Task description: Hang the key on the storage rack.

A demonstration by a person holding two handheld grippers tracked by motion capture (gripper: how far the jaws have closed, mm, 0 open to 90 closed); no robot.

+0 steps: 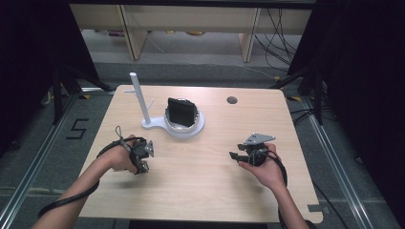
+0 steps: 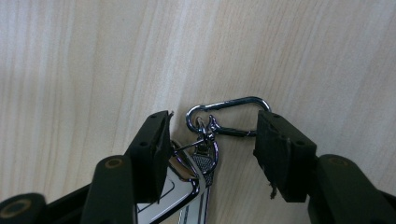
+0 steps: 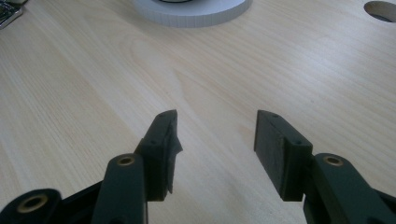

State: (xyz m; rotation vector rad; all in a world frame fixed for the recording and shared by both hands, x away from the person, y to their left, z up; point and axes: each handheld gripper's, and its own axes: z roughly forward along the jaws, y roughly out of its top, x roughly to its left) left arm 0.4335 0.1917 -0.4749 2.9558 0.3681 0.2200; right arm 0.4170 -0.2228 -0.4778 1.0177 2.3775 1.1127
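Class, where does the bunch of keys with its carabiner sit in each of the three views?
High view: bunch of keys at the left gripper, table's left half.
Left gripper view: lower centre, between the open jaws, carabiner on top.
Right gripper view: maybe the shiny scrap in the top left corner; unclear.
Landmark: white stand base, high and right gripper views.

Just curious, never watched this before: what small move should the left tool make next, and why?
Probably close the left tool on the metal carabiner clip. Its jaws stand open on either side of the clip and key ring, which lie flat on the wooden table, pads apparently not pressing. Nothing is held yet, so a gentle squeeze comes before any lift.
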